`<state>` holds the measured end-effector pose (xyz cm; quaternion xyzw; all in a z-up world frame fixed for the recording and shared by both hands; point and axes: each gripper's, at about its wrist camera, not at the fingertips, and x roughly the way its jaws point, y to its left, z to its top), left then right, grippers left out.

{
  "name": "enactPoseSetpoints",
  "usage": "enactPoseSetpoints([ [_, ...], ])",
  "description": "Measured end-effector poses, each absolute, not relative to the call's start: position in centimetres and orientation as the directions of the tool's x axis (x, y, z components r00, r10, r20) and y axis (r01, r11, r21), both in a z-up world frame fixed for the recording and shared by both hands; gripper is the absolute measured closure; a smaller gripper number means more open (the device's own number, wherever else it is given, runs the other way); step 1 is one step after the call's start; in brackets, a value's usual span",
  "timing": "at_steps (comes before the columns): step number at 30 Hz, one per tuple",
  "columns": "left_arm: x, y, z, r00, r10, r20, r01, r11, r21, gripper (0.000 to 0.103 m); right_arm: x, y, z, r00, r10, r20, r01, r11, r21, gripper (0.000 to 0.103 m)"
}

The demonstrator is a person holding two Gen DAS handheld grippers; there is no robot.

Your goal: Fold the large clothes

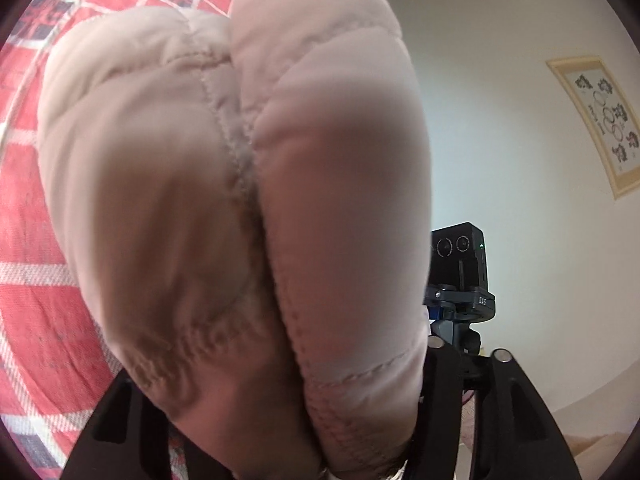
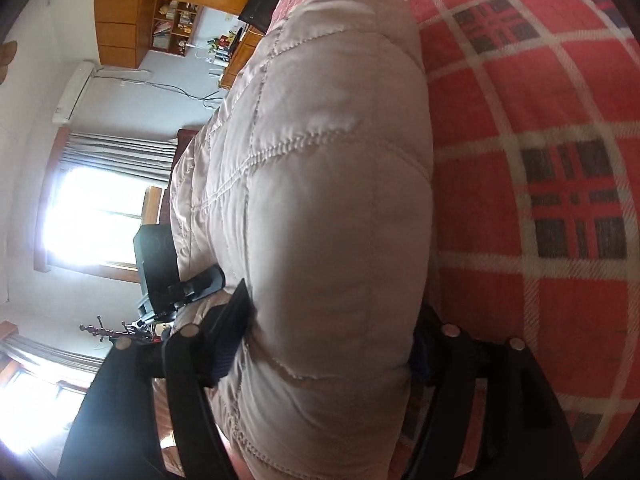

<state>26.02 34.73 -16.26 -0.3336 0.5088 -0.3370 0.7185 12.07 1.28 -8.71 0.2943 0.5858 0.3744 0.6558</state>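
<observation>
- In the left wrist view, the red plaid blanket (image 1: 44, 208) fills the left side and runs to the far top edge.
- A pale quilted jacket (image 1: 224, 168) bulges up through the middle, bunched into two puffy folds that meet along a stitched seam.
- The left gripper (image 1: 276, 412) is clamped on the jacket: padded cloth fills the space between its two black fingers (image 1: 516, 404) at the near edge, and the tips are mostly buried in it.
- Just right of the jacket stands a black camera on a tripod (image 1: 460, 256), and on the white wall far right hangs a framed picture (image 1: 600, 124).
- In the right wrist view, a bright window (image 2: 96, 216) with grey curtains sits at the left, with wooden cabinets (image 2: 132, 8) and shelves far beyond.
- The same jacket (image 2: 328, 208) runs from near to far through the centre, lying against the blanket (image 2: 540, 160) on its right.
- The right gripper (image 2: 332, 344) grasps it, one finger pressing each flank of a thick quilted fold.
</observation>
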Motion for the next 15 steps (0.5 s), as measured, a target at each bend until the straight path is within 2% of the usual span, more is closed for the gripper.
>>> enactPoseSetpoints([
  [4, 25.5, 34.4, -14.7, 0.245, -0.802, -0.545, 0.103, 0.581, -0.808, 0.036, 12.2, 0.1, -8.7, 0.031, 0.82, -0.572, -0.124, 0.571, 0.812, 0.021],
  [15, 17.5, 39.7, -8.5, 0.404, -0.687, -0.604, 0.098, 0.689, -0.718, 0.036, 7.0, -2.6, -8.3, -0.013, 0.832, -0.555, -0.073, 0.553, 0.83, 0.018],
])
